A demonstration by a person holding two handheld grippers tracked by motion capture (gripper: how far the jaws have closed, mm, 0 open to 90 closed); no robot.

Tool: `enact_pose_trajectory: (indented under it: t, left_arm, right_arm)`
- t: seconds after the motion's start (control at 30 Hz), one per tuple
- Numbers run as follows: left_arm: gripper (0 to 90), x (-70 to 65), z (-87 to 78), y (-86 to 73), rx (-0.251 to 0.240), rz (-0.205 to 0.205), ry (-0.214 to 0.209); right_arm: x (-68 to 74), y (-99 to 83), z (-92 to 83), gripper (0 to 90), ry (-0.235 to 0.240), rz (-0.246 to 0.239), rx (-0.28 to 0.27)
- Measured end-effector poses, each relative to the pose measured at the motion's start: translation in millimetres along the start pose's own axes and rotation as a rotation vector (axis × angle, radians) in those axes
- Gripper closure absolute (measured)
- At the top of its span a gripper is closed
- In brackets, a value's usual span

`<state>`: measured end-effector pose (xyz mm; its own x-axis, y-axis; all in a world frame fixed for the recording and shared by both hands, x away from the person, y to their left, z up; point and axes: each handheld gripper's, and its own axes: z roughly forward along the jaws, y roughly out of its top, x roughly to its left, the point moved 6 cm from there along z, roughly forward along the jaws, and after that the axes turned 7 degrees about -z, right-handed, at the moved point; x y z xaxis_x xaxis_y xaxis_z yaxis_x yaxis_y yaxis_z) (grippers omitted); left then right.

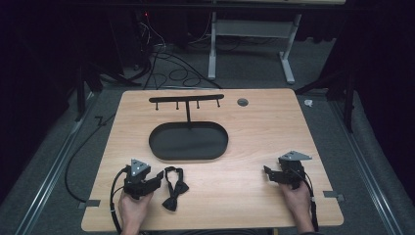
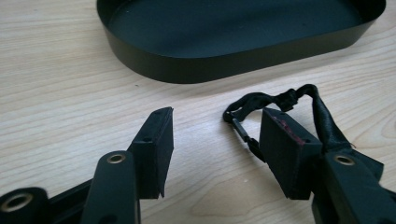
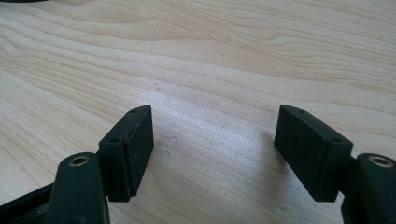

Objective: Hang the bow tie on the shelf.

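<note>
Oval black tray [image 1: 215, 149] bare inside; bow tie [image 1: 175, 188] outside.

A black bow tie [image 1: 174, 188] with its strap is seen lying flat on the table, just before the oval tray [image 1: 188, 141]; apparently unclasped, strap looped.

Floor cables [image 1: 171, 73] — white desk frame [image 1: 252, 41] behind.

Overhead forward-down view; two close, table-level [image 1: 254, 147] gripper views.
</note>
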<state>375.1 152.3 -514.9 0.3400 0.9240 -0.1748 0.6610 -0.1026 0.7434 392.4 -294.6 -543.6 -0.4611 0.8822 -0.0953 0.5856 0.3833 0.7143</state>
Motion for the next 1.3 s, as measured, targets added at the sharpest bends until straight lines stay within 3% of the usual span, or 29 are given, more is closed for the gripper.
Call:
enact_pose_trajectory:
  t: [0.43, 0.83, 1.03, 1.23, 1.3]
  left_arm:
    - [48.6, -11.5, 13.8, -6.2, 0.042, -0.001, -0.027]
    - [59.6, -13.8, 26.3, -11.6, 0.092, -0.004, -0.024]
    - [72.2, -15.5, 27.4, -13.0, 0.094, 0.033, -0.006]
    - [85.1, -23.2, 28.2, -13.5, 0.107, 0.137, 0.050]
    - [86.4, -24.0, 28.5, -13.4, 0.107, 0.141, 0.051]
  right_arm:
    - [0.0, 0.0, -0.1, 29.4, 0.000, -0.001, 0.000]
    - [0.0, 0.0, 0.0, 29.4, 0.000, 0.000, 0.000]
    - [0.0, 0.0, 0.0, 29.5, 0.000, 0.000, 0.000]
    - [0.3, 0.0, 0.0, 29.6, -0.003, 0.001, 0.001]
    - [0.2, 0.0, 0.0, 29.6, -0.002, 0.000, 0.001]
